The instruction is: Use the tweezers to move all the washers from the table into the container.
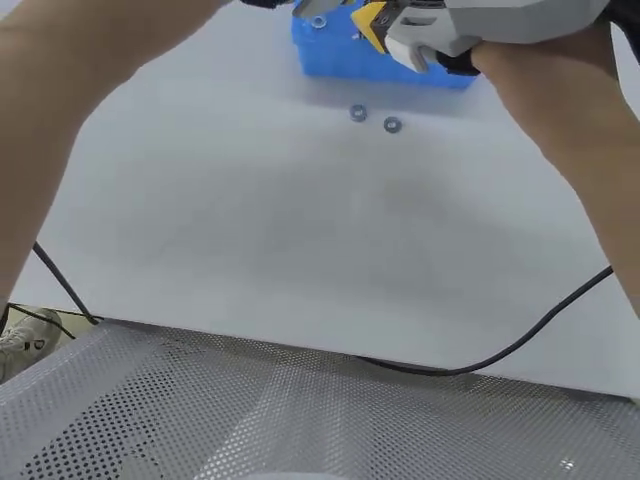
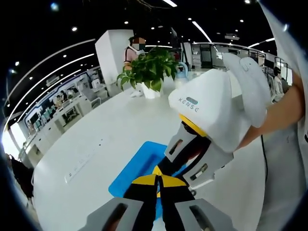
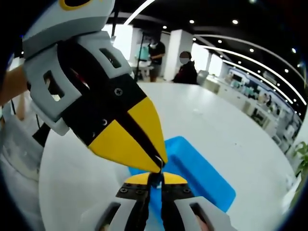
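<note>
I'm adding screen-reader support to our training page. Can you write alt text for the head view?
Two small round metal washers lie on a white table just in front of a blue rectangular plastic container, over which a grey gripper with yellow-tipped tongs is held. The person's arms reach in from both sides.

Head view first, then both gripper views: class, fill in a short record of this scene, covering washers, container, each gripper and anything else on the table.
Washers on table: left washer and right washer, apart, just in front of the container
Container: blue container, far side of the white table
Left gripper: jaws closed, above the container
Right gripper: jaws closed, tip to tip with the left gripper
Tweezers: cannot make out
Other: black cable along the near edge
</note>
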Motion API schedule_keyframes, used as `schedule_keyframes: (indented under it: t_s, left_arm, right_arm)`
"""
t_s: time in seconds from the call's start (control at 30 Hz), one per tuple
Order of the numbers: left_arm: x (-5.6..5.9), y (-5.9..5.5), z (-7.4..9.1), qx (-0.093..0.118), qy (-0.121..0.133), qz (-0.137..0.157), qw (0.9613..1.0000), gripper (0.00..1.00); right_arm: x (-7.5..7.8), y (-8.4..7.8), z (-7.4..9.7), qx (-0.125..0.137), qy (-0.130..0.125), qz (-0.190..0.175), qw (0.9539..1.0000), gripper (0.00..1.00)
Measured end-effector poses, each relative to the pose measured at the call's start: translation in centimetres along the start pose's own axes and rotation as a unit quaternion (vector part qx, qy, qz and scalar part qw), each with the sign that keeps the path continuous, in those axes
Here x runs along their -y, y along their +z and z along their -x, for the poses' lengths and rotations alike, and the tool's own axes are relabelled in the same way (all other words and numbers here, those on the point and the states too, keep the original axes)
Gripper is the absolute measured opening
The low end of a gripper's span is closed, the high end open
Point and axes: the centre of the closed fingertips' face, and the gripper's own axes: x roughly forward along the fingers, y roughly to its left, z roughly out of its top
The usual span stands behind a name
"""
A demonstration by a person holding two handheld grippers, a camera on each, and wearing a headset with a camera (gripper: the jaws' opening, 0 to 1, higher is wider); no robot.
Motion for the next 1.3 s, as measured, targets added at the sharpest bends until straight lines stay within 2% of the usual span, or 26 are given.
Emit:
schedule_keyframes:
  t_s: [0.2,0.47,0.67,0.83,1.0,1.17,1.3]
  left_arm:
    - [0.1,-0.5,-0.1,-0.008,-0.002,-0.005,1.0000,0.00]
    - [0.2,-0.4,0.1,-0.006,-0.003,-0.002,1.0000,0.00]
    - [0.3,0.6,1.2,0.003,0.003,-0.005,1.0000,0.00]
    - [0.7,2.2,2.8,0.024,0.010,-0.009,0.9996,0.00]
    - [1.0,3.4,4.5,0.035,0.013,-0.006,0.9993,0.00]
    - [1.8,3.8,5.8,0.038,0.008,-0.014,0.9992,0.00]
    - [2.6,3.6,6.3,0.035,0.003,-0.020,0.9992,0.00]
  right_arm:
    - [-0.2,-0.3,-0.2,-0.008,0.000,0.005,1.0000,0.04]
    - [-0.4,-0.2,-0.1,-0.005,-0.001,0.008,1.0000,0.05]
    - [-0.4,0.7,0.9,0.014,-0.015,0.018,0.9996,0.06]
    - [-0.3,2.0,2.3,0.042,-0.019,0.008,0.9989,0.06]
    - [-1.0,3.3,3.9,0.080,-0.005,-0.023,0.9965,0.07]
    - [-2.0,3.9,4.8,0.096,0.011,-0.041,0.9945,0.08]
    - [-2.8,3.9,4.9,0.100,0.022,-0.046,0.9937,0.08]
